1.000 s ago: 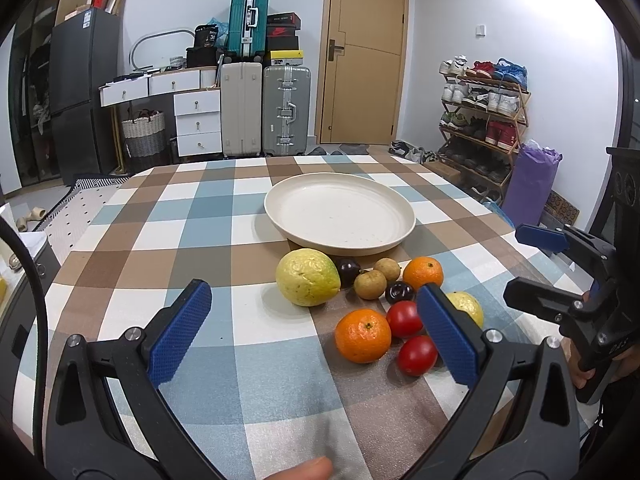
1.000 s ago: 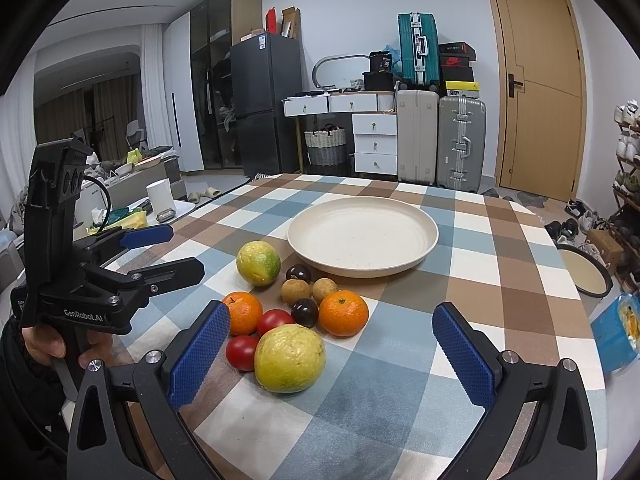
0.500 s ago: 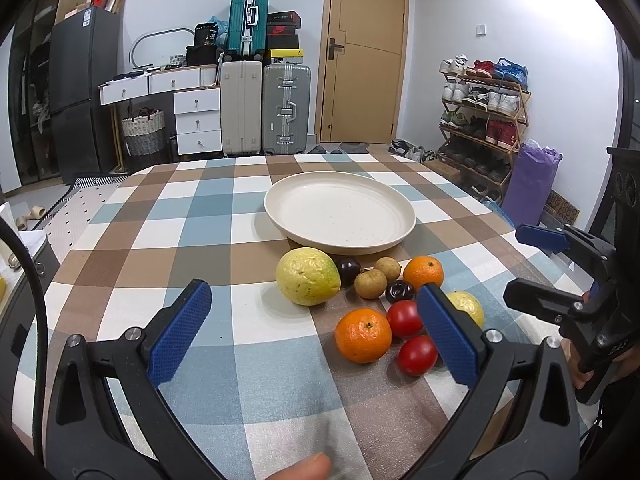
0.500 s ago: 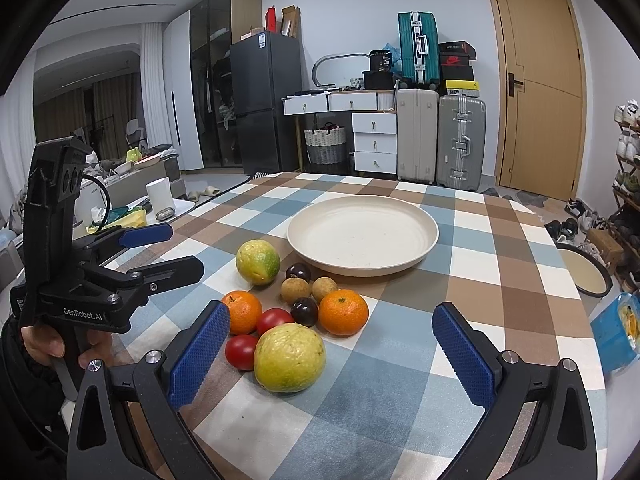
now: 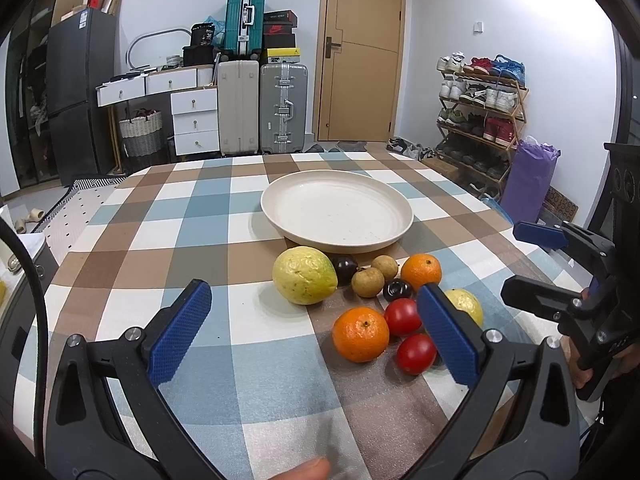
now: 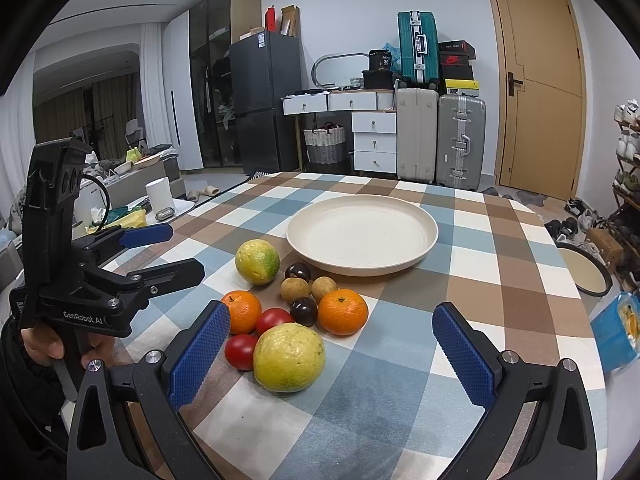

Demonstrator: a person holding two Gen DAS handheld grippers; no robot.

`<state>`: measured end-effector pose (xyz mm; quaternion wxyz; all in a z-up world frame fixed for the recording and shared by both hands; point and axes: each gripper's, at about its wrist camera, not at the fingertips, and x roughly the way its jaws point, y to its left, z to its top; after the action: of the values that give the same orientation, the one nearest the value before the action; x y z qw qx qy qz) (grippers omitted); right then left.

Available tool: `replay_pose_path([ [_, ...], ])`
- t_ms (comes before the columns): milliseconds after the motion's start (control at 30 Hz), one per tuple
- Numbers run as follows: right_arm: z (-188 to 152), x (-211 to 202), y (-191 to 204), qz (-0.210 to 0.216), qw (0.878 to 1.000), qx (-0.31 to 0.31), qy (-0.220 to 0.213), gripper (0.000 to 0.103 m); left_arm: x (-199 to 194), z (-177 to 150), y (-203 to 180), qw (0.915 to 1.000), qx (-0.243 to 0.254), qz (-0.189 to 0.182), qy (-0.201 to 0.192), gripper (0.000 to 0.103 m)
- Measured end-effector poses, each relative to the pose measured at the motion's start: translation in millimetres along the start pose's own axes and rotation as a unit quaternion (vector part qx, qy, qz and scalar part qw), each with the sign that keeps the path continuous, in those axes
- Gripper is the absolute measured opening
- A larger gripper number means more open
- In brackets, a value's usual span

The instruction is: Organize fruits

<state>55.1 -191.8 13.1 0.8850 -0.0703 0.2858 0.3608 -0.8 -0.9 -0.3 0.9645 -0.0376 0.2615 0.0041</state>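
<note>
Nothing has moved in the last second. The left gripper [image 5: 314,330] and the right gripper [image 6: 332,354] both stay wide apart and hold nothing. The fruits [image 6: 296,308] still sit bunched on the checked tablecloth [image 6: 500,264], just beside the bare plate [image 6: 362,236]. So sorting has not started.

Home, suitcases [image 5: 262,108], shoe rack [image 5: 480,112], fridge [image 6: 264,104]
</note>
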Motion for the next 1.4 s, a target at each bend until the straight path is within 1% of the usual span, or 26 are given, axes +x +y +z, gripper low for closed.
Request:
replay_pose_path([
  [367, -0.5, -0.9, -2.6, -0.005, 1.0, 0.001, 0.001, 0.103, -0.5, -0.9, -1.5, 1.0, 0.003, 0.003, 0.0, 0.102],
  [533, -0.3, 1.4, -3.6, -0.011, 1.0, 0.005, 0.004, 0.103, 0.2, 0.0, 0.6, 1.0, 0.0, 0.003, 0.006, 0.102],
  [700, -0.1, 10.3, -3.9, -0.016, 0.999, 0.007, 0.027, 0.103, 5.0, 0.9, 4.1, 0.9998, -0.008, -0.001, 0.016, 0.102],
  [900, -4.7, 26.3, -7.9, 0.006, 0.996, 0.034, 0.082, 0.103, 17.0, -0.4, 3.7, 0.9986, -0.001, -0.009, 0.052, 0.102],
  [1100, -8.5, 32.4, -4.1, 0.024, 0.993, 0.035, 0.114, 0.103, 28.1, -2.7, -1.6, 0.9968, 0.01, -0.014, 0.079, 0.102],
  [1167, -9.4, 34.1, -1.6, 0.029, 0.991, 0.03, 0.123, 0.101, 30.0, -3.3, -2.5, 0.9963, 0.009, -0.022, 0.082, 0.102],
  [1200, -9.5, 34.4, -0.6, 0.033, 0.991, 0.03, 0.125, 0.097, 31.8, -3.3, -2.9, 0.996, 0.009, -0.024, 0.086, 0.102],
  [1267, -9.4, 37.1, 0.7, 0.04, 0.99, 0.03, 0.135, 0.092, 35.4, -3.6, -3.9, 0.9951, 0.01, -0.021, 0.096, 0.101],
  [1300, -9.3, 38.5, 1.4, 0.045, 0.989, 0.03, 0.138, 0.089, 37.7, -3.7, -3.8, 0.9946, 0.011, -0.017, 0.101, 0.097],
  [1333, -8.6, 40.3, 2.5, 0.047, 0.988, 0.031, 0.141, 0.086, 40.1, -4.1, -3.4, 0.9941, 0.011, -0.015, 0.107, 0.096],
  [1400, -8.6, 42.9, 4.2, 0.058, 0.987, 0.029, 0.149, 0.083, 45.2, -5.7, 0.4, 0.9929, 0.006, -0.01, 0.118, 0.096],
])
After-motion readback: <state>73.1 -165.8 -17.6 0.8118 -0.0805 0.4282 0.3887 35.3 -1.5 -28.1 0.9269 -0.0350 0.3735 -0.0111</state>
